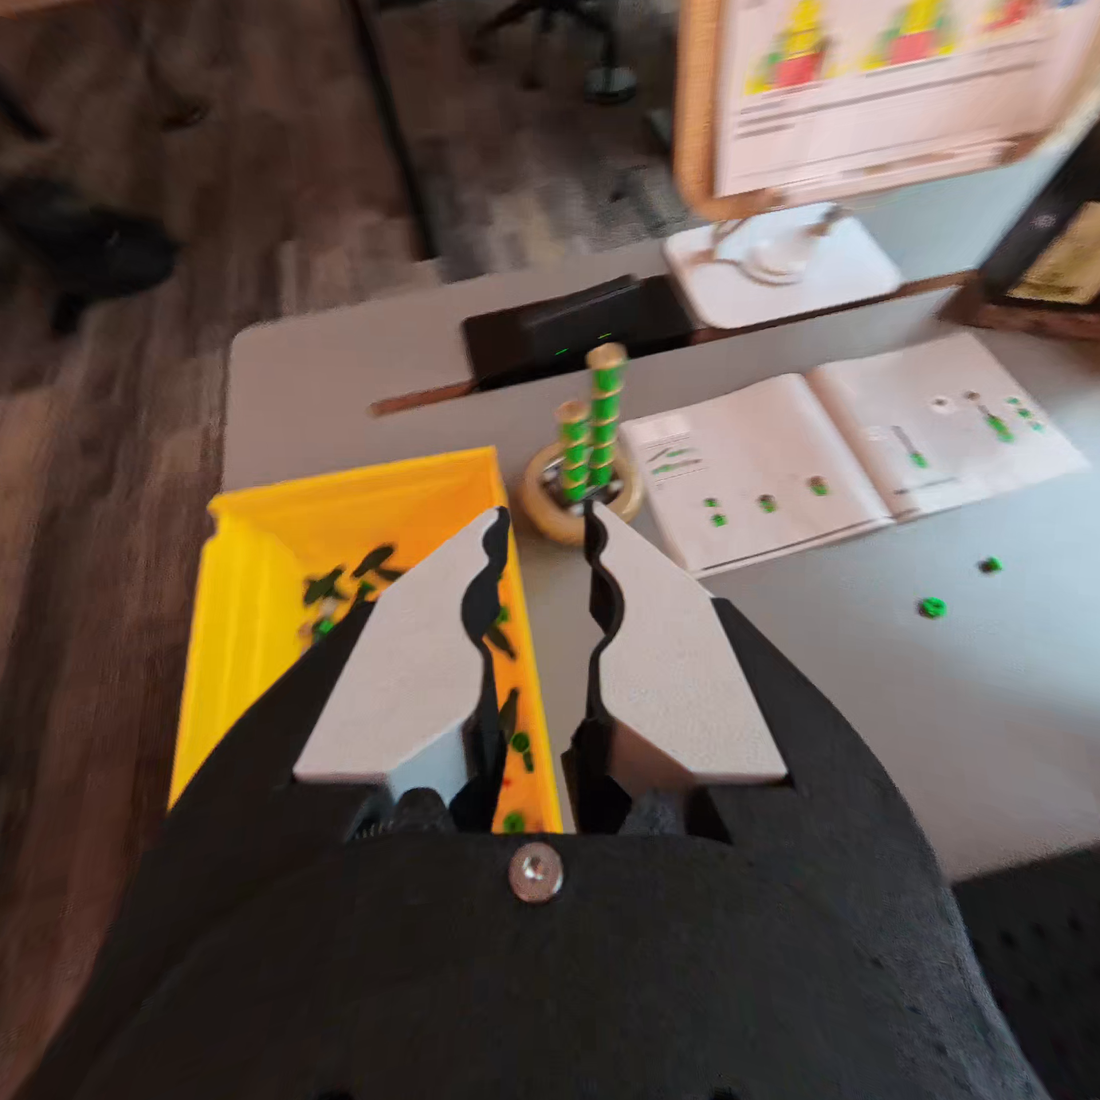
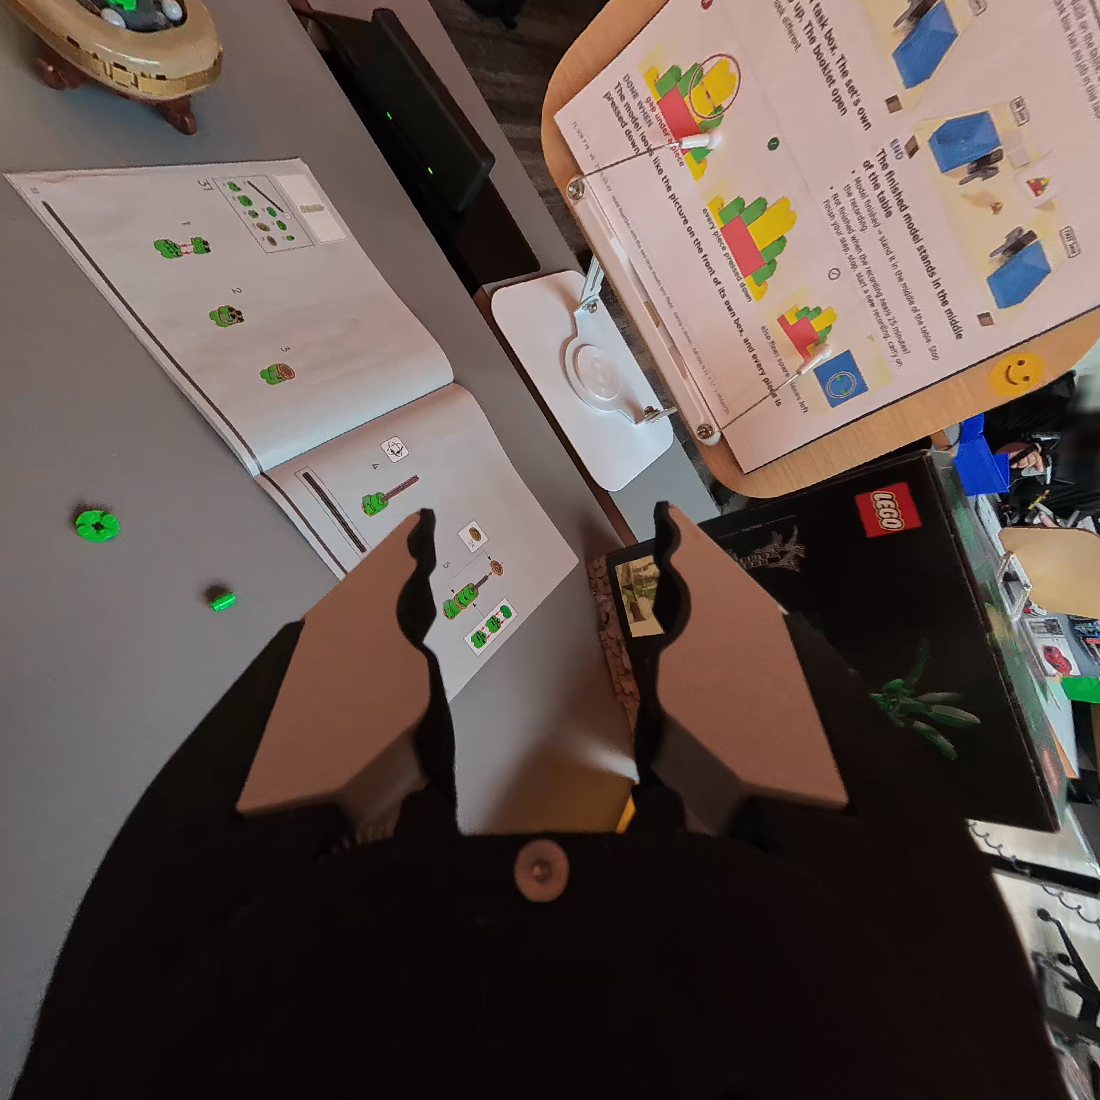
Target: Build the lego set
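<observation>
The model (image 1: 586, 461) is a tan round pot on the grey table with two green-and-tan bamboo stalks standing in it. Its pot rim also shows in the right wrist view (image 2: 128, 53) at the top left. My left gripper (image 1: 547, 515) is open and empty, its tips just short of the pot, above the right edge of a yellow bin (image 1: 357, 536) that holds several green and dark pieces. My right gripper (image 2: 541, 518) is open and empty above the right page of the open instruction booklet (image 2: 297, 333). Two loose green pieces (image 2: 97, 525) (image 2: 222, 599) lie on the table left of it.
A black device (image 2: 416, 119) with green lights lies at the table's back. A white stand (image 2: 589, 375) holds a wooden board with a printed sheet (image 2: 833, 208). The black set box (image 2: 863, 655) lies at the right. The table's left edge drops to a wood floor (image 1: 119, 416). Some 40 cm of space lies between my two pairs of fingers.
</observation>
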`<action>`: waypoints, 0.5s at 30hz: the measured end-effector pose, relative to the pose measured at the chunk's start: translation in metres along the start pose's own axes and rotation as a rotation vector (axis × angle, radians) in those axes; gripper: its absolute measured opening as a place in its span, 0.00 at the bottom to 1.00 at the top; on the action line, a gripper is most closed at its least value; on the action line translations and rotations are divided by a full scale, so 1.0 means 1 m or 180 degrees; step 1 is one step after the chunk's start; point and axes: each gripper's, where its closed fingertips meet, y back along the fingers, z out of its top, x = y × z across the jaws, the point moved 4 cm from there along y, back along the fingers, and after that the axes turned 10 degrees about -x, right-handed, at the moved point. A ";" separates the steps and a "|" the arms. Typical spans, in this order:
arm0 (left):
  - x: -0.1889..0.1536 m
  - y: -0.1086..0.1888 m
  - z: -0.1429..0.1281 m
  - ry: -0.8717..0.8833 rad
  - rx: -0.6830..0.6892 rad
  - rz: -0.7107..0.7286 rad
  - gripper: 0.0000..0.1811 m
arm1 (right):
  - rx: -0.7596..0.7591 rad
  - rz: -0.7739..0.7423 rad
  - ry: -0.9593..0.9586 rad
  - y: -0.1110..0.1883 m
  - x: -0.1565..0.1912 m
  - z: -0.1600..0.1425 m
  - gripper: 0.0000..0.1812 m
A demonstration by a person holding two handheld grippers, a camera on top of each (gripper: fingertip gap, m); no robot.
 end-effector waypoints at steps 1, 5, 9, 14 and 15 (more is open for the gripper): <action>0.018 0.003 -0.010 0.0142 0.0090 0.0078 0.14 | 0.0041 -0.0013 0.0004 -0.002 0.000 -0.002 0.41; 0.072 -0.003 -0.063 0.0536 0.0841 0.0342 0.14 | 0.0157 -0.0022 0.0029 -0.008 0.001 -0.007 0.41; 0.110 -0.016 -0.107 0.0767 0.1486 0.0542 0.14 | 0.0243 -0.0035 0.0095 -0.012 0.004 -0.008 0.41; 0.122 -0.037 -0.126 0.1011 0.1653 0.0358 0.11 | 0.0363 -0.0143 0.0098 -0.009 -0.003 -0.015 0.41; 0.123 -0.037 -0.131 0.1047 0.1727 0.0347 0.11 | 0.0369 -0.0156 0.0087 -0.008 -0.004 -0.015 0.41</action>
